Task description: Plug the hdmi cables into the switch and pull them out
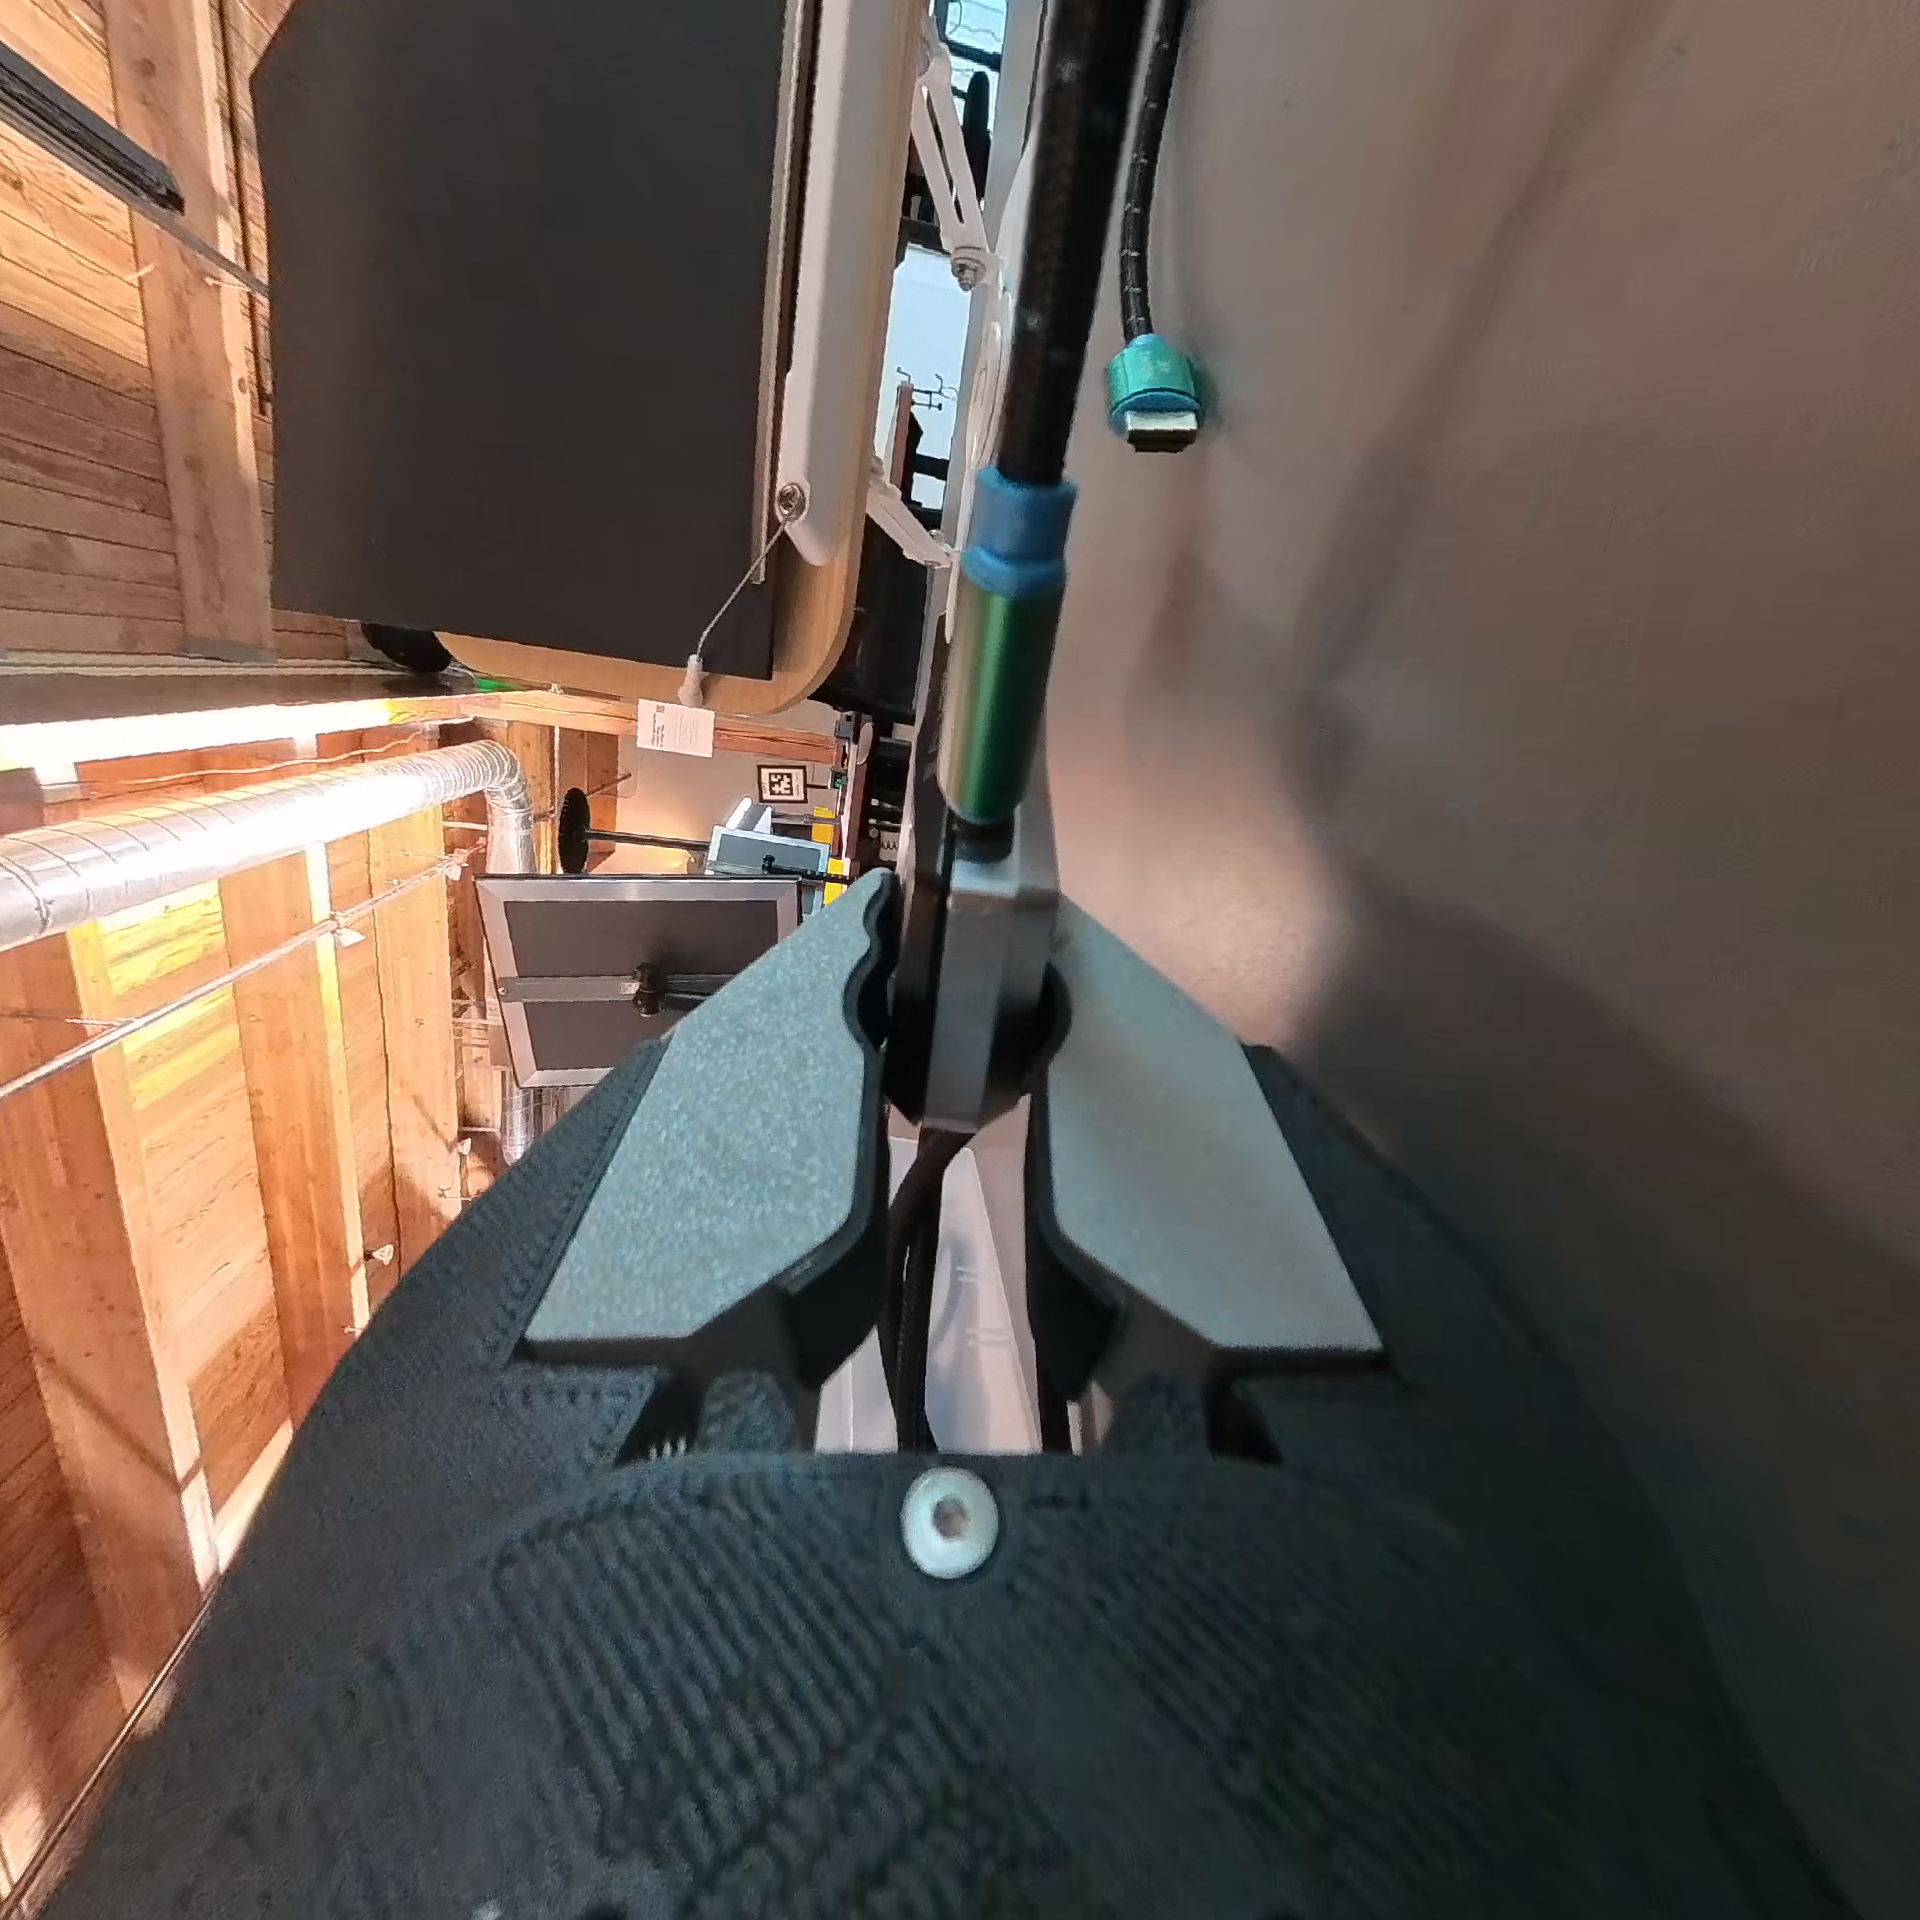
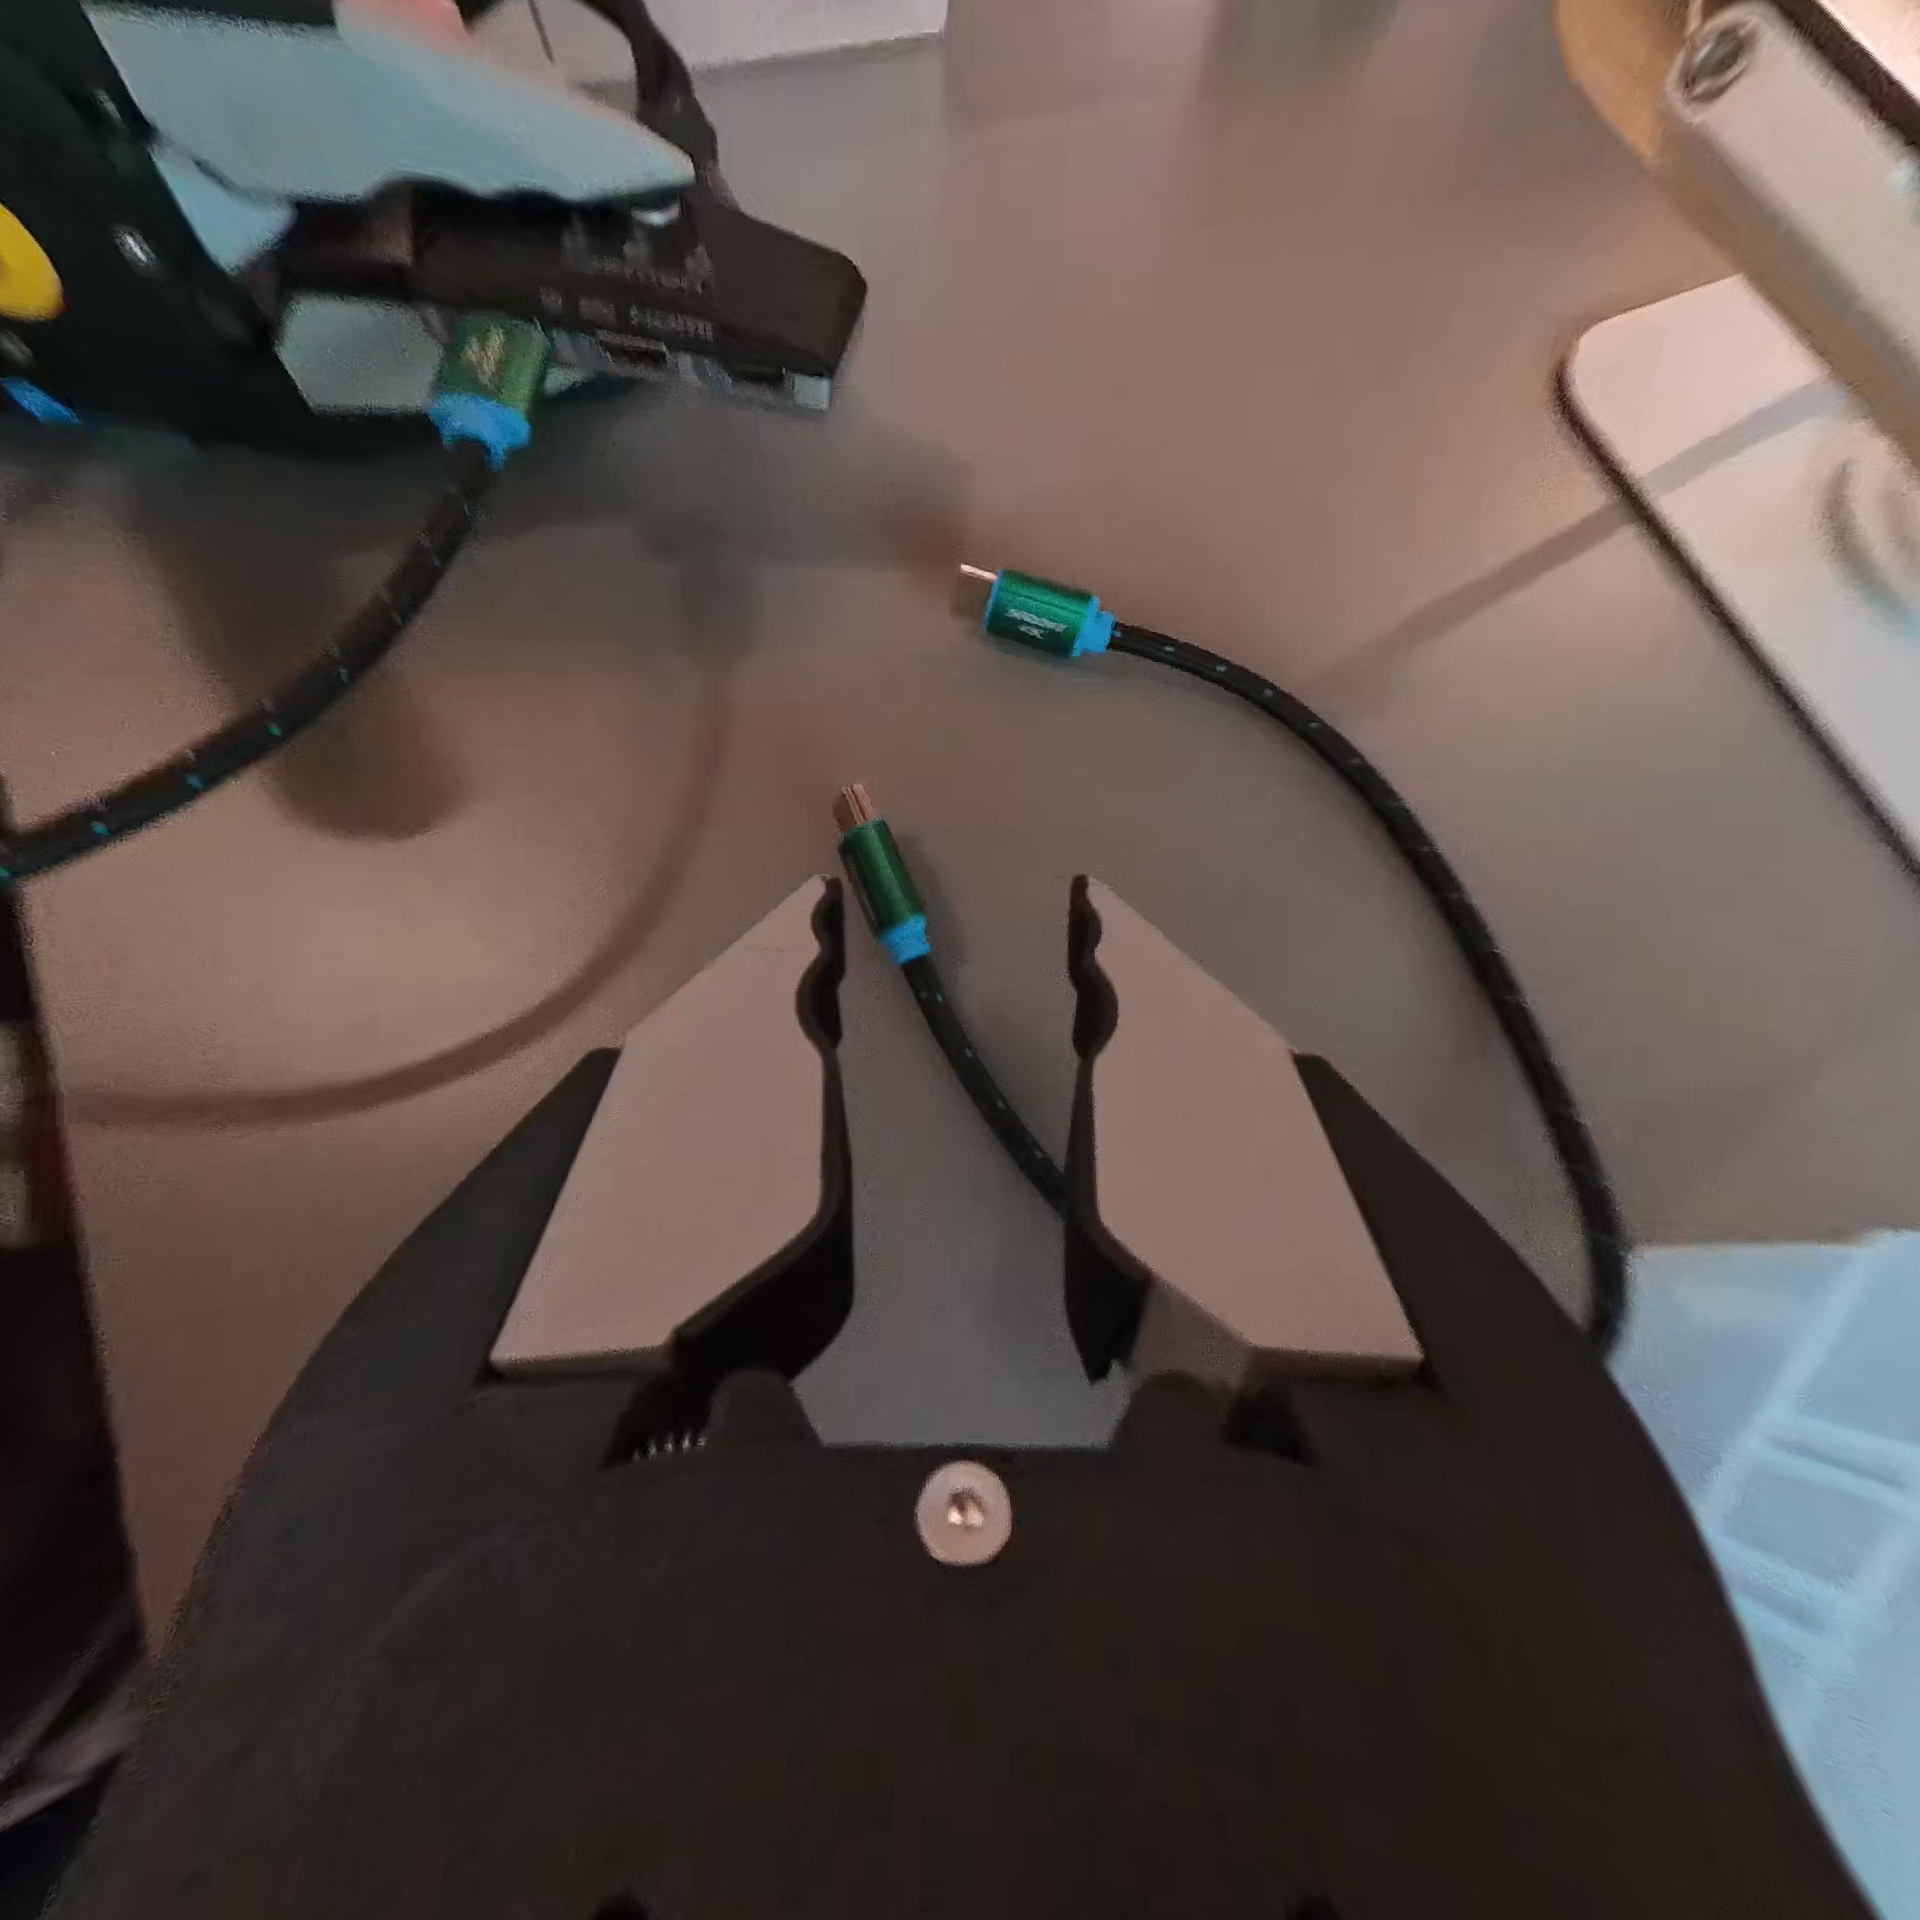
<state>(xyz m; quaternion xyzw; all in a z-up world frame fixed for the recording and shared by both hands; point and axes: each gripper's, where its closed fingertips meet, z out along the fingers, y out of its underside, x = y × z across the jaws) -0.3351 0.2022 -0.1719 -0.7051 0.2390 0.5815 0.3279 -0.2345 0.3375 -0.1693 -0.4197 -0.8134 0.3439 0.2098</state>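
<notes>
The left gripper [image 1: 961, 997] is clamped on the switch [image 1: 982, 997], a thin box seen edge-on between its two grey fingers [image 1: 727, 1122], with a silver edge facing the camera and a black face behind it. One green HDMI plug with a blue collar [image 1: 992, 665] sits pushed into the switch just beyond the fingertips, its black braided cable [image 1: 1049, 260] running straight away up the view. Another braided lead passes down between the fingers toward the gripper body. In this view the whole scene is turned on its side, with the grey table surface [image 1: 1558, 727] filling the right; a loose teal-green plug [image 1: 1153, 400] lies on it, well apart from the switch. In the right wrist view, the right gripper [image 2: 951, 894] stands with its fingers spread and nothing between them gripped; a second loose green plug [image 2: 878, 878] lies on the table [image 2: 1195, 312] in the gap, close to the left fingertip, whether it touches is unclear, and its cable [image 2: 977, 1070] trails back under the right finger. Farther out, a third green plug [image 2: 1044, 621] rests on the table with its cable [image 2: 1455, 883] curving off to the right. At the upper left, blurred, the left gripper [image 2: 395, 135] holds the black switch [image 2: 727, 281], where the plugged-in connector [image 2: 488, 369] sits beside open ports.
</notes>
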